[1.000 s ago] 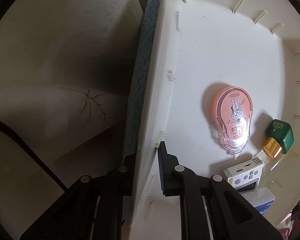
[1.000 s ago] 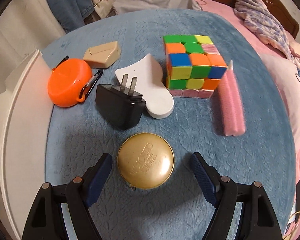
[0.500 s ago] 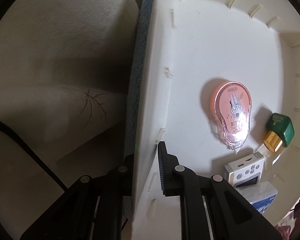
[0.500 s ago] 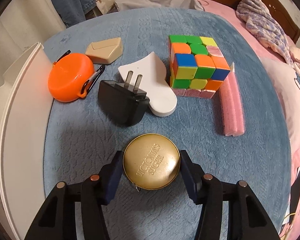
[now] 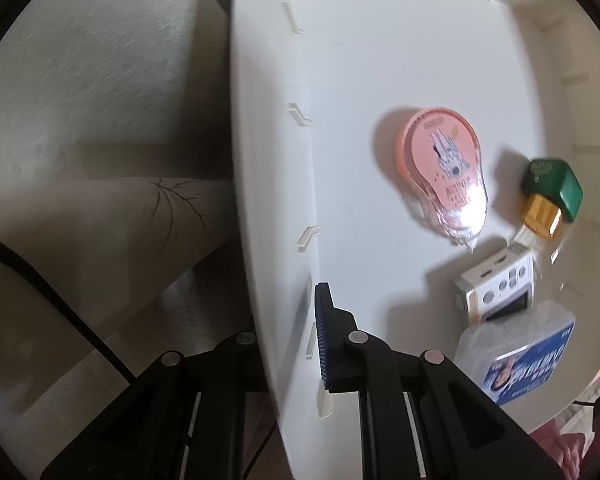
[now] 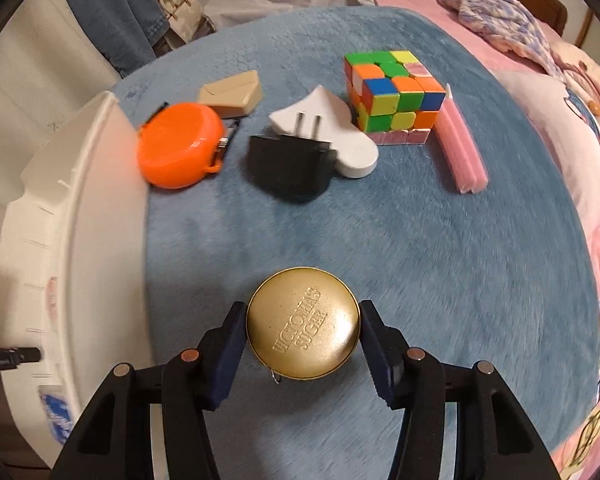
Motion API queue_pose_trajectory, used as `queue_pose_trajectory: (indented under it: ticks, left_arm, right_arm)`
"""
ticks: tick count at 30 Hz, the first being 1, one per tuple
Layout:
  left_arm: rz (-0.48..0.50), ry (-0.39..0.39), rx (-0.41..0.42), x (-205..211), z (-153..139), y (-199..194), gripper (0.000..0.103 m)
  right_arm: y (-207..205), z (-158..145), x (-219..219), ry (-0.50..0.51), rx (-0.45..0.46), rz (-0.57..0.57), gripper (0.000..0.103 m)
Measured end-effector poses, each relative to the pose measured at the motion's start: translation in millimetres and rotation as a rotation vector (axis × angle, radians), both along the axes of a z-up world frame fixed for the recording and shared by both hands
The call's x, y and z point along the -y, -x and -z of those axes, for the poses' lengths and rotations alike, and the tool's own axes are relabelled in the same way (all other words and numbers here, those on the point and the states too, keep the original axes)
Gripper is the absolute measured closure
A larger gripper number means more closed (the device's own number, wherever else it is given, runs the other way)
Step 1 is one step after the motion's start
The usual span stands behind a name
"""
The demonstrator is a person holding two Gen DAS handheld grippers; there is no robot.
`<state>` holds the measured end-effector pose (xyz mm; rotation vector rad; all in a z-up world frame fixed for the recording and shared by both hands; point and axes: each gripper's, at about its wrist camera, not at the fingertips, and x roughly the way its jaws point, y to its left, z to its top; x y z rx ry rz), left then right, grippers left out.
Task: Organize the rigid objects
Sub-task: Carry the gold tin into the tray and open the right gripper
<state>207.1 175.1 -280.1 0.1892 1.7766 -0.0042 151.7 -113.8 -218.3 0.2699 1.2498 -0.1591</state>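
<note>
My right gripper is shut on a round gold tin, with a blue pad pressed to each side of it, over the blue blanket. Further back lie an orange round case, a beige box, a black plug adapter, a white curved piece, a colour cube and pink sticks. My left gripper is shut on the side wall of the white bin. The bin holds a pink tape dispenser, a green-capped gold bottle, a small white device and a clear box with a blue label.
The white bin stands at the blanket's left edge, close beside the orange case. Pink bedding and a bundled cloth lie to the right. Hanging jeans and a bag are behind. A dark cable runs outside the bin.
My right gripper's jaws closed from wide open onto the gold tin and drew back with it from the other objects. The left gripper kept its hold on the bin wall while the bin's view shifted and rolled.
</note>
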Motion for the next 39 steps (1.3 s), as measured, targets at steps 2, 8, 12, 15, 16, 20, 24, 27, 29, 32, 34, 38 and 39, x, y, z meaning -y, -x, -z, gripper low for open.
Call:
queue_pose_trajectory:
  ticks: [2,8,12,15,16,20,24,27,29,32,34,38,39]
  left_arm:
    - [0.026,0.011,-0.001,2.6,0.1,-0.5,0.091]
    - [0.092,0.036,0.005,12.5,-1.6,1.6,0.091]
    - [0.118,0.056,0.007,4.8,-5.7,14.6,0.092]
    - [0.135,0.069,0.007,4.8,-7.8,16.3,0.092]
    - [0.144,0.072,0.007,5.7,-8.2,16.6,0.092]
    - [0.163,0.077,0.012,8.9,-8.2,27.2,0.092]
    - [0.162,0.088,0.013,9.6,-10.1,29.3,0.092]
    - [0.163,0.093,0.009,9.8,-15.0,27.7,0.092]
    - [0.164,0.096,0.006,5.4,-18.4,20.6,0.092]
    - [0.162,0.099,0.001,5.6,-19.1,19.6,0.092]
    - [0.161,0.099,0.0,2.2,-13.4,21.1,0.092]
    - [0.156,0.1,-0.001,-0.7,-9.0,17.8,0.092]
    - [0.154,0.1,-0.002,-1.3,-8.7,17.5,0.092]
  right_arm:
    - [5.9,-9.7,-9.3,-0.005,0.023,0.011,0.047]
    - [19.6,-44.1,-36.8,-0.006,0.113,0.013,0.047]
    - [24.8,-70.2,-57.2,-0.016,0.191,-0.007,0.047]
    - [28.4,-84.4,-74.6,-0.005,0.24,-0.04,0.047]
    - [27.7,-88.1,-80.6,0.004,0.257,-0.056,0.047]
    - [30.3,-100.4,-106.3,0.026,0.314,-0.137,0.047]
    - [38.0,-108.9,-137.5,0.017,0.363,-0.231,0.047]
    - [40.9,-111.2,-159.8,-0.001,0.386,-0.307,0.047]
    - [40.8,-111.0,-171.4,-0.002,0.387,-0.35,0.047]
    - [41.0,-108.4,-189.2,0.007,0.387,-0.411,0.047]
    - [42.4,-107.2,-197.8,0.003,0.387,-0.433,0.047]
    - [45.1,-105.4,-209.3,0.013,0.388,-0.478,0.047]
    - [44.6,-105.2,-210.7,0.017,0.387,-0.485,0.046]
